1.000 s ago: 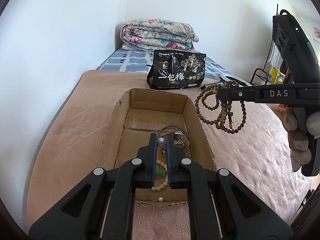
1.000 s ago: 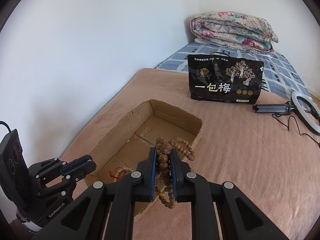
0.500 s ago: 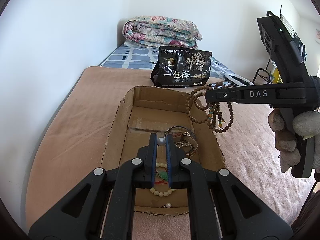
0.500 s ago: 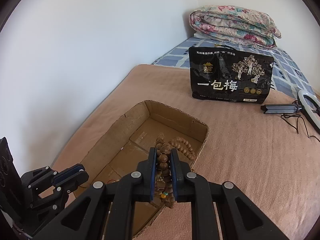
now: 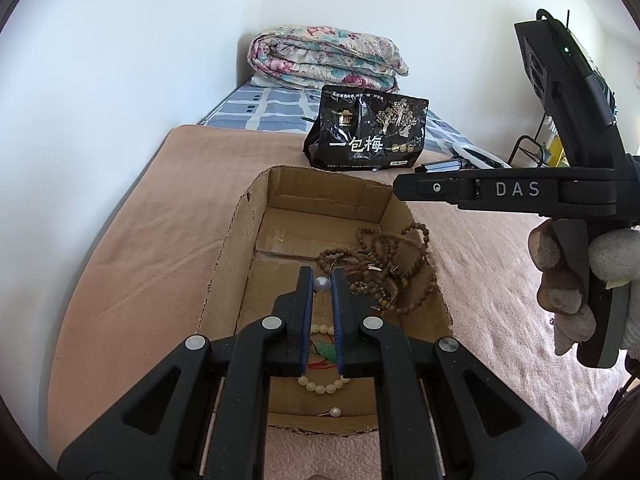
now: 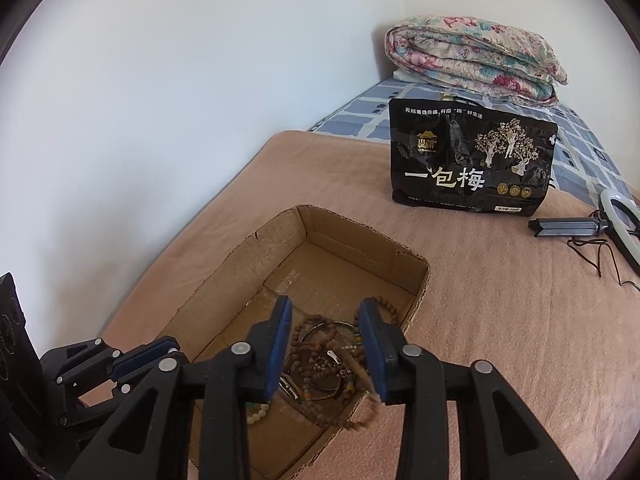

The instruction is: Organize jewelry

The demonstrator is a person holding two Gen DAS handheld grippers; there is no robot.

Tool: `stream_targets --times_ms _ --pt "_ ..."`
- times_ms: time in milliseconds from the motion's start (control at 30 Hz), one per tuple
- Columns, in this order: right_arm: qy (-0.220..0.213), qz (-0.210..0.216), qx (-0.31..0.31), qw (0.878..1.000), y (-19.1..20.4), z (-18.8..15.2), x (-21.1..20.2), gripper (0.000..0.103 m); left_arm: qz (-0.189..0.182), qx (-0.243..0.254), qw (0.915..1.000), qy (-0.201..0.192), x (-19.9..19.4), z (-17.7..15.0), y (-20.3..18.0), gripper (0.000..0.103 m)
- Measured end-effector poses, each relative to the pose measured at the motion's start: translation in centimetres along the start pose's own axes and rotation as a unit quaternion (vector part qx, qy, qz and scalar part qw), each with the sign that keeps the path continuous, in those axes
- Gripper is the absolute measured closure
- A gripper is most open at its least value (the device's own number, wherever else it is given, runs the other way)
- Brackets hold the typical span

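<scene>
Pink blanket covers the bed [image 6: 500, 320] under my cardboard box [image 5: 236, 248]. Brown wooden bead strands [image 5: 404, 276] now lie heaped against the box's right wall, one loop draped over its rim; half a second ago they hung from my right fingers [image 6: 326, 344], now spread wide. My left fingers [image 5: 322, 284] pinch a pearl [image 5: 321, 284].

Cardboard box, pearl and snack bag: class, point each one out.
Cardboard box [image 6: 276, 256]: right wrist view, inner left wall.
Pearl [image 5: 321, 284]: left wrist view, its middle, between the left tongs.
Snack bag [image 6: 472, 160]: right wrist view, front face.
</scene>
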State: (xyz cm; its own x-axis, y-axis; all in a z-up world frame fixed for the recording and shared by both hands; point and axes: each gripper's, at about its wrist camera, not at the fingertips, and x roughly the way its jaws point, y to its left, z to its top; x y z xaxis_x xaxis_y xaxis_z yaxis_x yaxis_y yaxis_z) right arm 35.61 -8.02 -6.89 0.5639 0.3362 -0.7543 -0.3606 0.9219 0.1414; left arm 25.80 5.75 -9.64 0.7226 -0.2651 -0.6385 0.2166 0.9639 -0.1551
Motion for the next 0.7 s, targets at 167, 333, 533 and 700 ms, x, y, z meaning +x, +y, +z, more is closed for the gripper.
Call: stream_targets --times_ms 167,333,533,700 --pt "-0.01 -0.018 -0.007 1.0 0.3 0.1 -0.6 0.037 0.002 -0.009 0.9999 -0.008 -0.4 -0.1 0.1 0.06" --pt "-0.018 -0.035 -0.019 0.999 0.6 0.1 -1.3 0.026 0.005 -0.008 0.9999 -0.008 -0.7 -0.1 0.3 0.06" --pt "-0.028 -0.049 -0.027 0.998 0.8 -0.2 -2.8 0.018 0.008 -0.011 0.9998 -0.014 -1.9 -0.2 0.0 0.06" --pt "-0.038 -0.053 -0.022 0.998 0.6 -0.7 -4.5 0.016 0.011 -0.012 0.9997 -0.018 -3.3 -0.2 -0.6 0.06"
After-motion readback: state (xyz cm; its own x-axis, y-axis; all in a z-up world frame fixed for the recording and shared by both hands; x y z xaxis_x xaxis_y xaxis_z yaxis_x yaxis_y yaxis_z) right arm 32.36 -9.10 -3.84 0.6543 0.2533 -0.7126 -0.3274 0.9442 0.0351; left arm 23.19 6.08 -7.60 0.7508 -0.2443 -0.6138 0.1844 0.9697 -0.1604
